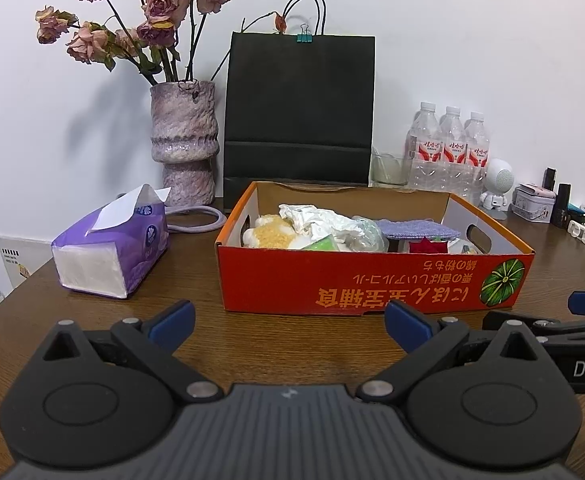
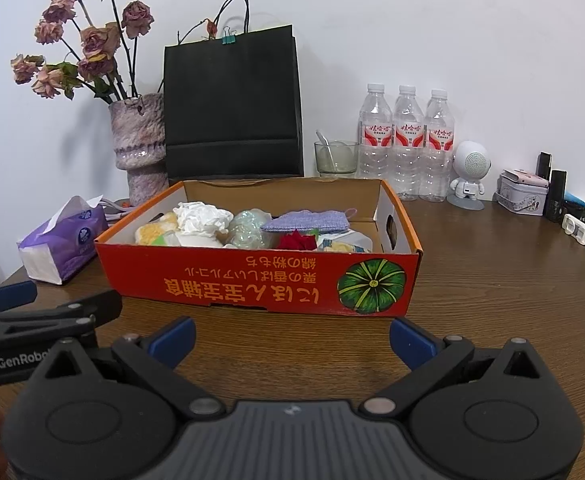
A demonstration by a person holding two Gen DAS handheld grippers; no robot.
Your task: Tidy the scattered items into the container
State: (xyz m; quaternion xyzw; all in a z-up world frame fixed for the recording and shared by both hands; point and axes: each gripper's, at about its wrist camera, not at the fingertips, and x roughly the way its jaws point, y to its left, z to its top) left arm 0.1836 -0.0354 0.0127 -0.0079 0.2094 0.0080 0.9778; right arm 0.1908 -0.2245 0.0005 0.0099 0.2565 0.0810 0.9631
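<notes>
An orange-red cardboard box (image 1: 332,284) (image 2: 220,280) with a pumpkin print stands on the brown table, just beyond both grippers. Inside lie a yellow plush (image 1: 272,232) (image 2: 152,232), crumpled white paper (image 1: 316,220) (image 2: 200,216), a clear plastic bag (image 2: 248,228), a lilac knitted cloth (image 1: 416,228) (image 2: 304,220) and a red flower (image 1: 428,247) (image 2: 296,240). My left gripper (image 1: 290,326) is open and holds nothing, low over the table in front of the box. My right gripper (image 2: 292,336) is open too, beside it on the right, with nothing between its fingers.
A purple tissue pack (image 1: 112,248) (image 2: 60,240) lies left of the box. Behind stand a vase of dried roses (image 1: 184,140), a black paper bag (image 1: 298,108), a glass (image 2: 334,158), three water bottles (image 2: 406,140), a white robot figure (image 2: 468,172) and small toiletries (image 2: 524,196).
</notes>
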